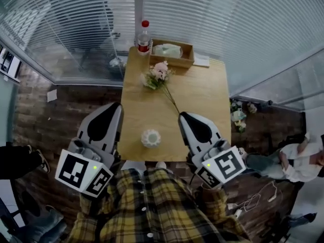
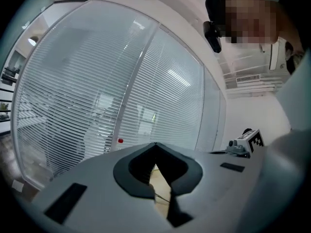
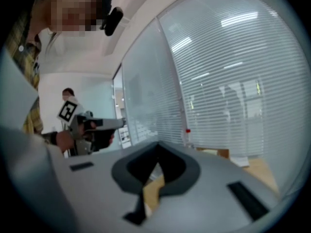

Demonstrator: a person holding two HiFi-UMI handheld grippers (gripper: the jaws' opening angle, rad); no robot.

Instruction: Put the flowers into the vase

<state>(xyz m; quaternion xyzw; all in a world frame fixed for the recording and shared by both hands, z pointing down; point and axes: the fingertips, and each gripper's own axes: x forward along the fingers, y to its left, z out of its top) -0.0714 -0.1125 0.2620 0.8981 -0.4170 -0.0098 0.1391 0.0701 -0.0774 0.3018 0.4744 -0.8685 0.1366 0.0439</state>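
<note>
1. A wooden counter [image 1: 202,100] stood against glass walls hung with white blinds [image 1: 243,24], and the floor [image 1: 86,105] around it looked like dark brick.
2. One white vase [image 1: 151,137] stood upright at the counter's near edge.
3. One bunch of pink flowers [image 1: 159,75] lay flat on the counter beyond the vase and apart from it. Its stems slanted back toward the vase's right.
4. Farther beyond the vase stood one red-capped bottle [image 1: 144,37], with one wooden tray [image 1: 188,61] just beside it.
5. Of the two grippers, the left gripper [image 1: 112,110] hung left of the vase, over the counter's edge. Its fingers [image 2: 131,178] were together with nothing between them.
6. The right gripper [image 1: 185,118] hung right of the vase, its fingers [image 3: 126,171] likewise together and empty.
7. One seated person [image 1: 298,161] was well to the vase's right.
</note>
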